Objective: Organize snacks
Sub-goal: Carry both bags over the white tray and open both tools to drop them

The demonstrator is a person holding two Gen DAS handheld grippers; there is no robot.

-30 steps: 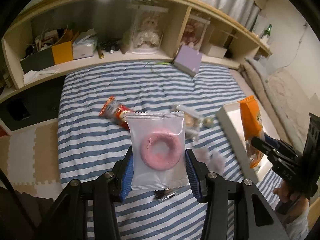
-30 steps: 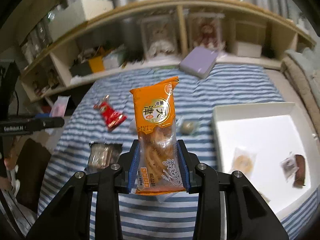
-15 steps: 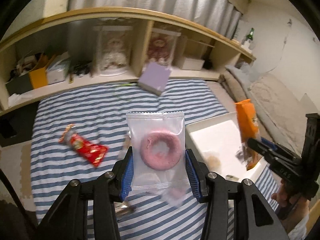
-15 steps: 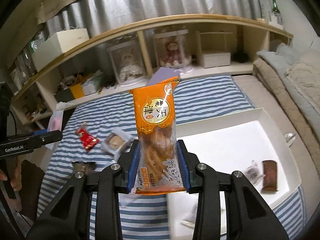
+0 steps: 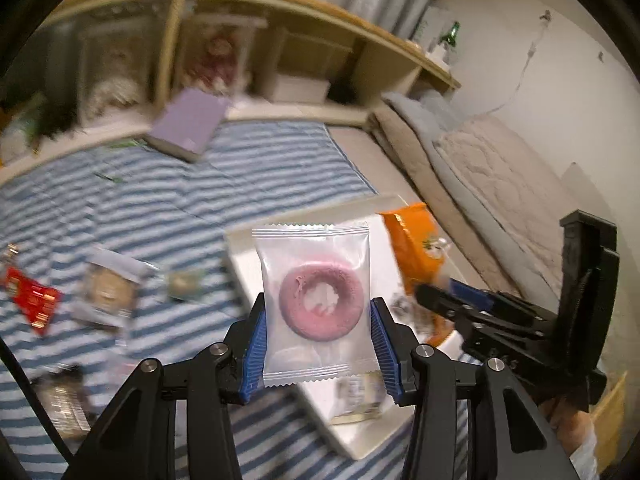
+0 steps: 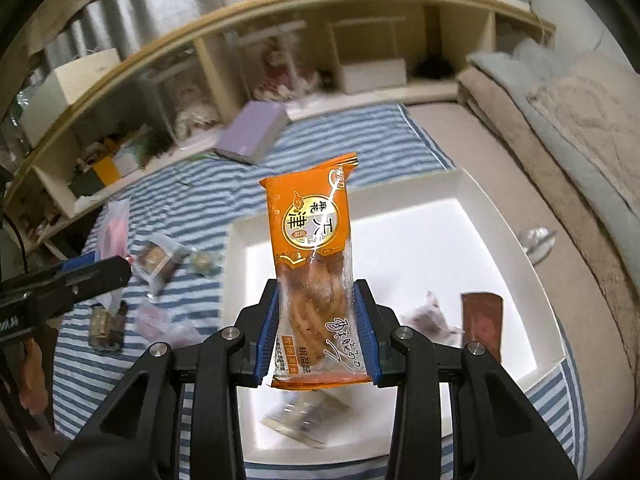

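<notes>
Left wrist view: left gripper (image 5: 316,344) clamps the doughnut packet (image 5: 316,304), carried above the white tray's (image 5: 356,440) near edge. Right wrist view: right gripper (image 6: 316,338) pinches the orange packet (image 6: 314,276) over the tray (image 6: 492,204). Step: carry to tray. Next move, likely: lower, then release both inside.

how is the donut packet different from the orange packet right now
The donut packet is clear and squarish, showing one pink ring; the orange packet is long and narrow, printed orange on top with a clear lower part showing a brown twisted snack.
The donut packet sits in the left gripper; the orange packet sits in the right gripper.
Both stand upright, pinched at their sides, above the white tray.
</notes>
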